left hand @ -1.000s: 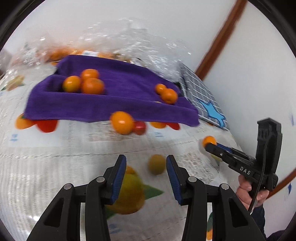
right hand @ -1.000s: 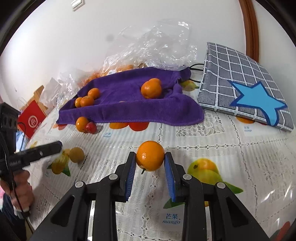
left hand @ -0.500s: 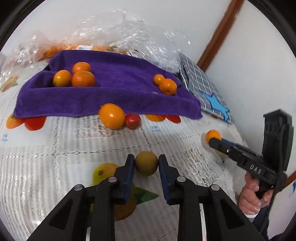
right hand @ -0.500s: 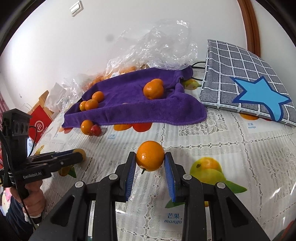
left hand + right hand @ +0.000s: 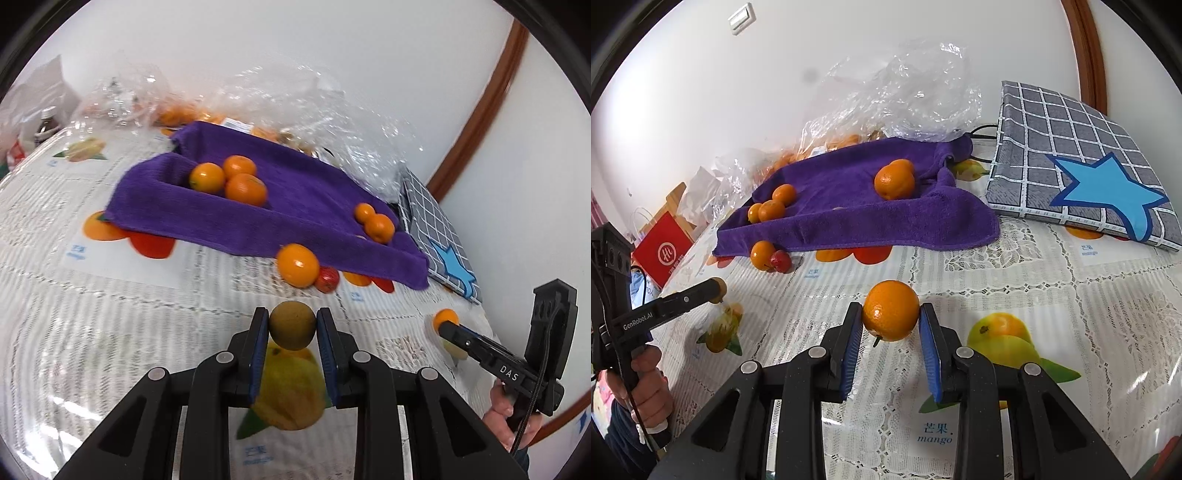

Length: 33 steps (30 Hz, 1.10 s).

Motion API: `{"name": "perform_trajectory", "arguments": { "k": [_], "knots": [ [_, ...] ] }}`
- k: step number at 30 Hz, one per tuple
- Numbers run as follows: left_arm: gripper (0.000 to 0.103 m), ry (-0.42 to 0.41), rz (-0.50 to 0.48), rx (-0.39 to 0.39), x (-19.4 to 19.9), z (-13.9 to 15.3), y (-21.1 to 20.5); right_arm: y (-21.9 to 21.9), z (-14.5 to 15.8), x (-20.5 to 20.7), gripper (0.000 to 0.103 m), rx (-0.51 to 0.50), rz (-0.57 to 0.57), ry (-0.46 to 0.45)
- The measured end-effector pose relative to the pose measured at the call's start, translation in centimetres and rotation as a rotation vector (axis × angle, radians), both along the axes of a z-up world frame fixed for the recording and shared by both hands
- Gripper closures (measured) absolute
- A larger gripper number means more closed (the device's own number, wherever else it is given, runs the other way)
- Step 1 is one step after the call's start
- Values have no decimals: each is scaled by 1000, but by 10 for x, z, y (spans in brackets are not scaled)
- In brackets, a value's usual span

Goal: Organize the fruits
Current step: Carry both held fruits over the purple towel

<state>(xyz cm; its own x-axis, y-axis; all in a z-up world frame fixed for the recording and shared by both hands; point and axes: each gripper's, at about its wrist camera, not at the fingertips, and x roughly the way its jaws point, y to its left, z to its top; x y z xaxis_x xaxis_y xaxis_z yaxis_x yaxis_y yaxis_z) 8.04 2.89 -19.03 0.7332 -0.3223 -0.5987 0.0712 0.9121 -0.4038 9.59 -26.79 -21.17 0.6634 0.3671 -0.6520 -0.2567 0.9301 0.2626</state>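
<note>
My left gripper [image 5: 291, 326] is shut on a small brown-green round fruit [image 5: 292, 325] just above the tablecloth. My right gripper [image 5: 891, 320] is shut on an orange [image 5: 891, 315], also seen as a small orange [image 5: 446, 318] at the right of the left wrist view. A purple towel [image 5: 295, 199] lies farther back. It carries three oranges [image 5: 236, 181] on its left side and two [image 5: 373, 223] on its right. One loose orange [image 5: 297, 265] and a small red fruit [image 5: 328, 278] sit at the towel's front edge.
Crinkled clear plastic bags [image 5: 897, 92] with more oranges lie behind the towel by the white wall. A grey checked cushion [image 5: 1082, 162] with a blue star lies at the right. A red box [image 5: 663, 249] stands at the far left. The tablecloth [image 5: 1015, 273] has printed fruit pictures.
The left gripper's jaws closed on the brown-green fruit, and the left hand then swung so the towel sits farther right in its view. The right gripper kept still with its orange.
</note>
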Motion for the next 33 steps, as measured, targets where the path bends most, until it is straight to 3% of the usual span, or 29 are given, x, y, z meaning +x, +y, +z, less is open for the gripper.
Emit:
{"name": "perform_trajectory", "arguments": {
  "k": [7,11,22,28,33],
  "knots": [
    [78,-23,69,-5,-12,2,19,6,2,0,72,-34,14,-11],
    [78,-29,93,47,-13,8,25,13,7,4,72,-19,33,-20],
    [78,-124,109,73,24,67,49,47,53,51,72,-62,68,-121],
    [78,-130,125,68,54,82,57,62,52,101,72,-75,59,-65],
    [78,-105,117,75,74,80,57,78,34,135,72,-56,68,39]
  ]
}}
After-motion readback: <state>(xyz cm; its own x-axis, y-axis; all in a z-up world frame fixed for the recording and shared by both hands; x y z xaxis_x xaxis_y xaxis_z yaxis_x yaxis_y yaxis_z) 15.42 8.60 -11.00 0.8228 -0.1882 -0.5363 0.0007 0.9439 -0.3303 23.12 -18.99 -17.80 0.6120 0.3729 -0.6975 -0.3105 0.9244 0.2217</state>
